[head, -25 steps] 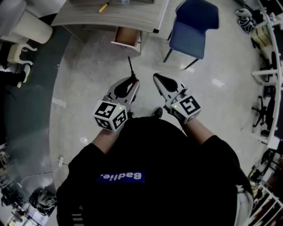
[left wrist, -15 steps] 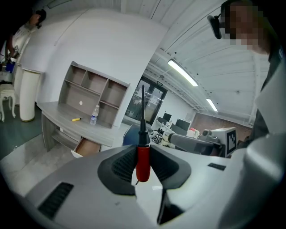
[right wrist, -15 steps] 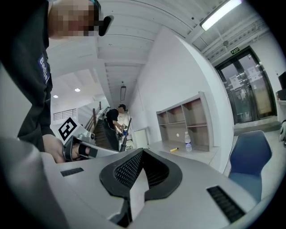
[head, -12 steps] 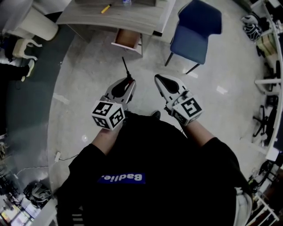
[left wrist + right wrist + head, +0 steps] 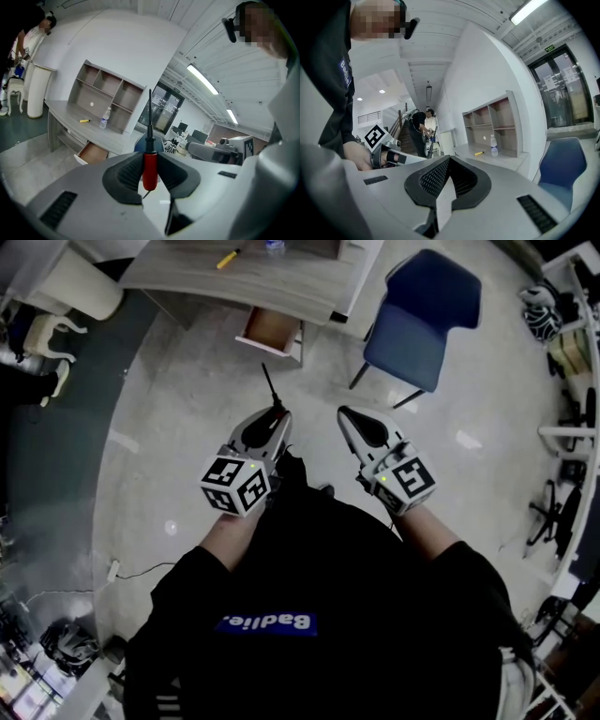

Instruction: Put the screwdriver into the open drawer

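Note:
My left gripper (image 5: 273, 414) is shut on the screwdriver's red handle (image 5: 150, 169). The black shaft (image 5: 270, 386) sticks out ahead of the jaws toward the desk. The open drawer (image 5: 272, 330) hangs out of the grey desk (image 5: 234, 279) and its wooden inside looks bare; in the left gripper view the drawer (image 5: 93, 153) lies low and left of the shaft (image 5: 150, 117). My right gripper (image 5: 350, 414) hovers beside the left one, apart from it. In the right gripper view the right gripper (image 5: 448, 160) is shut with nothing between its pads.
A blue chair (image 5: 422, 317) stands right of the drawer. On the desk lie a yellow pen (image 5: 225, 257) and a water bottle (image 5: 105, 118) in front of a shelf unit (image 5: 108, 96). A person (image 5: 420, 132) stands far off; office clutter lines the right edge.
Both grippers have drifted a little with the person toward the desk. The screwdriver stays clamped in the left jaws and the right jaws stay shut.

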Available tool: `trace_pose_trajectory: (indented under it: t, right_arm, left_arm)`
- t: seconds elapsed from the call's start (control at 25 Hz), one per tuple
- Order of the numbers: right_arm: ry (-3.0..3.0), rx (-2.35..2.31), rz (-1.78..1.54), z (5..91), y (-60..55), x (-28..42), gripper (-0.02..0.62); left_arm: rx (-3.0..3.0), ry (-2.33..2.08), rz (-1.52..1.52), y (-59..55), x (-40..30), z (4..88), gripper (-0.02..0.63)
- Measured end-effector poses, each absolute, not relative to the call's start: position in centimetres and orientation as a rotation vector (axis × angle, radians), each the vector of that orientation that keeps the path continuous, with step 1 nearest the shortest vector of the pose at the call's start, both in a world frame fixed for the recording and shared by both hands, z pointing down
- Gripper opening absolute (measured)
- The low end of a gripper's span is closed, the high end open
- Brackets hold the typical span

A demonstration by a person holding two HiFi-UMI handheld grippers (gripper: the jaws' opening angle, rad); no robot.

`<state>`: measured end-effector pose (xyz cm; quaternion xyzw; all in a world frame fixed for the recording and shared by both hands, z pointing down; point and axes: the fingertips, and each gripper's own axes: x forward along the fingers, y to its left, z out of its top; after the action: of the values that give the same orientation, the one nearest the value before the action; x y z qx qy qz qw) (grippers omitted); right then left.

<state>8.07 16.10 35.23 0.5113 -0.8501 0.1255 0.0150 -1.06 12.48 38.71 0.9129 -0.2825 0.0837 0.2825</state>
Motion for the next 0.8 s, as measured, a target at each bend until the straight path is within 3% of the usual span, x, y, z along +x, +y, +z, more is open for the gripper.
trace_pose_trajectory:
  t: [0.8]
  right_arm:
    - [-2.494,1.553,0.464,36.5,1.0,7.6,0.028]
  left_arm:
    - [2.238,-0.749,0.291,-3.2,-1.1,48.9,0.091]
